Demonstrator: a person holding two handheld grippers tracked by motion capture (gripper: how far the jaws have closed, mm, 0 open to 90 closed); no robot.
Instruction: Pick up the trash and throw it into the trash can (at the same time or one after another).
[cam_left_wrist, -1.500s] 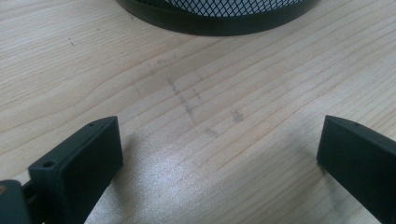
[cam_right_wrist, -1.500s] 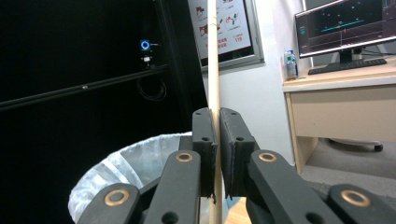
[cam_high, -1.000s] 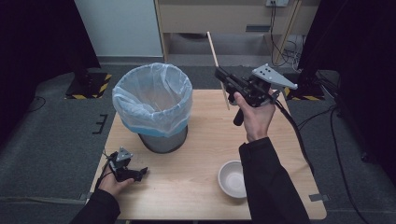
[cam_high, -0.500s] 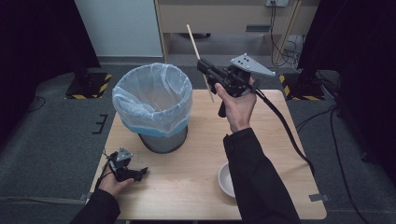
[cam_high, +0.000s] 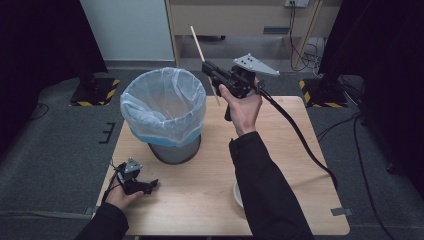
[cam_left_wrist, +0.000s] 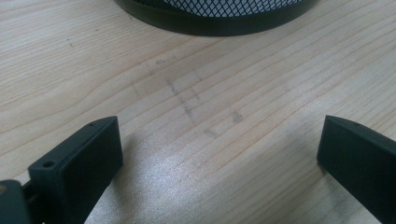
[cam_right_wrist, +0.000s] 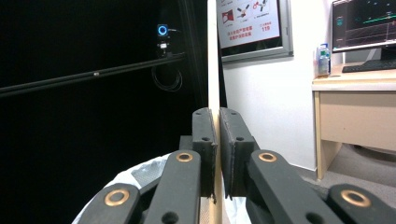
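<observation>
Your right gripper (cam_high: 209, 69) is raised above the far side of the table (cam_high: 300, 165), at about one o'clock from the bin (cam_high: 164, 115), and its jaws are clamped on a thin wooden stick (cam_high: 199, 44). In the high view the stick runs through the jaws, its long end pointing up toward eleven o'clock and its short end hanging below, just beside the bin's rim. In the right gripper view the stick (cam_right_wrist: 213, 56) stands nearly upright between the closed jaws, with the bin's white liner (cam_right_wrist: 140, 175) showing low at seven o'clock.

Your left gripper (cam_high: 145, 186) rests on the table at seven o'clock from the bin, near the front edge. Its jaws are spread wide with bare wood between them; the bin's mesh base (cam_left_wrist: 210, 11) sits ahead at twelve o'clock.

A white bowl (cam_high: 237, 195) lies near the front edge, partly hidden by your right sleeve.
</observation>
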